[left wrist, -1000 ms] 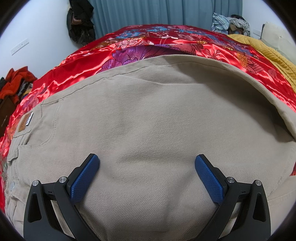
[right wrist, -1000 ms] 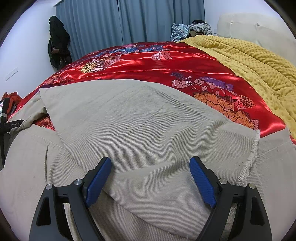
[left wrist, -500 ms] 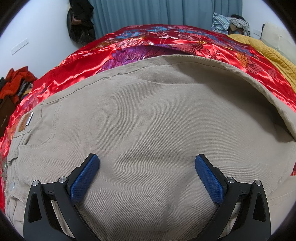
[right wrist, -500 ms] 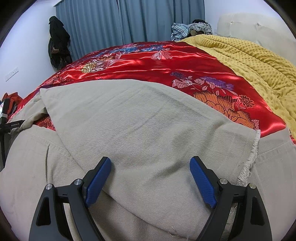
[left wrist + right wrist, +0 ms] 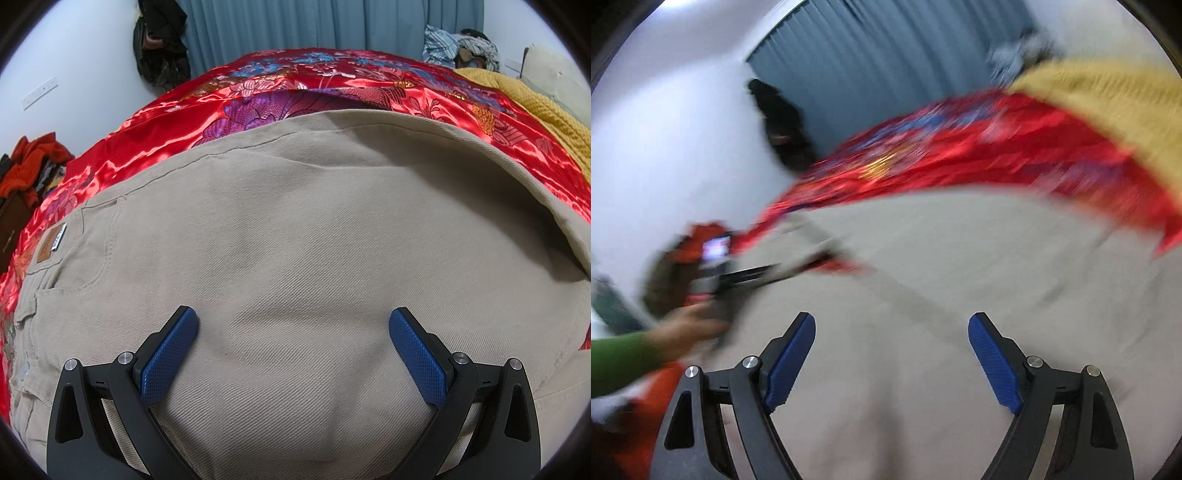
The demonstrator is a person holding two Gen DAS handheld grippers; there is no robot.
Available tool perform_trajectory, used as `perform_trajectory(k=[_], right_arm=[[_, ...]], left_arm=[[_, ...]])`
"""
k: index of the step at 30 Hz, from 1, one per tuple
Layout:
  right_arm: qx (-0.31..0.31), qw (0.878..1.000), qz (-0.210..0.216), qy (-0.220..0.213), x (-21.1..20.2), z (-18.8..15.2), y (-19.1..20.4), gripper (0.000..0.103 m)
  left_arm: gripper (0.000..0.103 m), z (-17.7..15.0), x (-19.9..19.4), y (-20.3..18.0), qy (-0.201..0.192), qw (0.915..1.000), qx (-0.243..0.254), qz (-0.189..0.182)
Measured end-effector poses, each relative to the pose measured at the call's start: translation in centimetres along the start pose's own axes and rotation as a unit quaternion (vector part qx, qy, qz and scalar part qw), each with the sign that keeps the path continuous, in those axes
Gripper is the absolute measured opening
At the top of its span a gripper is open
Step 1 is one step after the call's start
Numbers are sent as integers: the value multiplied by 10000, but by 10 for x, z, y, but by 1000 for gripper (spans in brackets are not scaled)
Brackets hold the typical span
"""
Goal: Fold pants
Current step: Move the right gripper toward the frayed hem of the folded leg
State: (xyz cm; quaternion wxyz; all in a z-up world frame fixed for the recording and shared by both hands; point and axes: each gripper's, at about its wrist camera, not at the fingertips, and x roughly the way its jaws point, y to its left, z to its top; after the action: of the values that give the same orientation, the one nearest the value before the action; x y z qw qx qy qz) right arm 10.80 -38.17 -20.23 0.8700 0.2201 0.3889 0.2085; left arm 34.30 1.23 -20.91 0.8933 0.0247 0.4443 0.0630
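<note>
Between folds: I hold both tools, left tool (image 5: 293,334) and right tool (image 5: 891,341), wide open and empty over the pants (image 5: 314,240); next I grip an edge.

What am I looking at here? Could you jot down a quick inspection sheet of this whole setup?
Surface: bed with red floral satin cover.
Job's things: beige pants spread on the bed, leather patch at the waistband.
Clutter: yellow blanket; clothes heap at far side; orange clothes at left.
Grippers: left gripper open over the pants; right gripper open, its view blurred; hand in green sleeve.
Cables: nothing seen.
Surroundings: blue curtain, white wall, dark bag hanging.
</note>
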Motion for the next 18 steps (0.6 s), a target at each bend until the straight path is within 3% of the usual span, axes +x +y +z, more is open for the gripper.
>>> perform_trajectory(k=[3,5,7,13,18], right_arm=[[730,9968,-287,179,15,-7,-21,84],[1172,9916,-533,-86,8,-4,-39,71],[1434,9855,-834,-346,-2,1,-51,71],[1792,9778,-943,-548,-4,1,-52,72],[2551,9602,-965,-605,-12,0,-59,72]], left_arm=[[103,0,0,0,-2,10000,1,2],[103,0,0,0,0,10000,-4,-4],[103,0,0,0,0,10000,0,1],[103,0,0,0,9,10000,1,3],[103,-1,0,0,-32,10000,0,7]])
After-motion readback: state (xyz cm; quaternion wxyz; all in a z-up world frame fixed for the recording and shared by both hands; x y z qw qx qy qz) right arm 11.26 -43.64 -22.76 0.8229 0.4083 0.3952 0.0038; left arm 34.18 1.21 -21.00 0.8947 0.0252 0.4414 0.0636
